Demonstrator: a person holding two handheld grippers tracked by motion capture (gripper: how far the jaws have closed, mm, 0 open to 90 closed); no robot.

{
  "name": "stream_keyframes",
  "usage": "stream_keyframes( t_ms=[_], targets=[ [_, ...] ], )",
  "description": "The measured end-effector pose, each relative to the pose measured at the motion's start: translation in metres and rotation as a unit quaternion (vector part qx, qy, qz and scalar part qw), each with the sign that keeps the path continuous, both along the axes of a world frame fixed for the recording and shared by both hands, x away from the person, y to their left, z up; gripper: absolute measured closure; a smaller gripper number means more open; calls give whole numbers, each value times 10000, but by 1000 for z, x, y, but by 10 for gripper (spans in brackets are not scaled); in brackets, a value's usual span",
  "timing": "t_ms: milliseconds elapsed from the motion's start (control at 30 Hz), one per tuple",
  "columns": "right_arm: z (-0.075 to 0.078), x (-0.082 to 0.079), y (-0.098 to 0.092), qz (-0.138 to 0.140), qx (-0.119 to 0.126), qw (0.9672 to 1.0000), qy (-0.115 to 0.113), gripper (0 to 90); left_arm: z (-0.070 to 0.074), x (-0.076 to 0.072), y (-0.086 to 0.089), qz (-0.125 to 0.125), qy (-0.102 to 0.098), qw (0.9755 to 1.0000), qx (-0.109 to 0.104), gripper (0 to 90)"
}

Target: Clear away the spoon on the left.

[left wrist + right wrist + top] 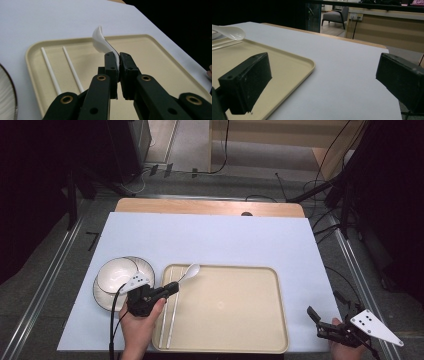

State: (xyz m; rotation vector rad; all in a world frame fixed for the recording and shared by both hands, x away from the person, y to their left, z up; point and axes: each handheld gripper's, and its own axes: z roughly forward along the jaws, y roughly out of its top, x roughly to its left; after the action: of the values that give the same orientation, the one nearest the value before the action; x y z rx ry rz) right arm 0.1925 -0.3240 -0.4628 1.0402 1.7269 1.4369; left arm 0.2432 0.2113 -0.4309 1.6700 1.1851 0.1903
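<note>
The left claw (119, 58) pinched the white spoon (101, 41) by its handle end; it looked light, stiff, glossy, likely slippery and breakable. The right claw (322, 80) stood open.

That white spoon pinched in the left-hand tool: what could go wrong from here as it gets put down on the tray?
The left gripper pinches the white spoon only by the thin end of its handle, so it might twist or slip out. The spoon hangs close above the two white chopsticks on the beige tray; lowered there, it could knock them askew. The stacked bowl and plate sit close beside that hand and might get bumped.
</note>
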Motion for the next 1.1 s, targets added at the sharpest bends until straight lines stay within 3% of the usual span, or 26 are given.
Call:
stream_keyframes(
  t_ms=[433, 533, 600, 900, 1033, 1100],
  targets=[
    [0, 0, -1, -10, 14, 10000, -9, 2, -19, 7, -24, 147, 156, 9997, 116, 860],
    [0, 0, -1, -7, 9, 10000, -11, 2, -19, 6, -28, 161, 183, 9993, 267, 855],
    [0, 0, -1, -8, 3, 10000, -10, 2, -19, 4, -32, 179, 175, 9982, 538, 845],
    [0, 0, -1, -17, 15, 10000, -8, 2, -24, 5, -39, 43, 362, 9952, 909, 677],
    [0, 0, -2, -22, 12, 10000, -24, 2, -23, 4, -43, -13, 320, 9944, 1005, 597],
    [0, 0, -2, -24, 16, 10000, -29, 2, -22, 5, -44, -22, 283, 9943, 1023, 603]
  ],
)
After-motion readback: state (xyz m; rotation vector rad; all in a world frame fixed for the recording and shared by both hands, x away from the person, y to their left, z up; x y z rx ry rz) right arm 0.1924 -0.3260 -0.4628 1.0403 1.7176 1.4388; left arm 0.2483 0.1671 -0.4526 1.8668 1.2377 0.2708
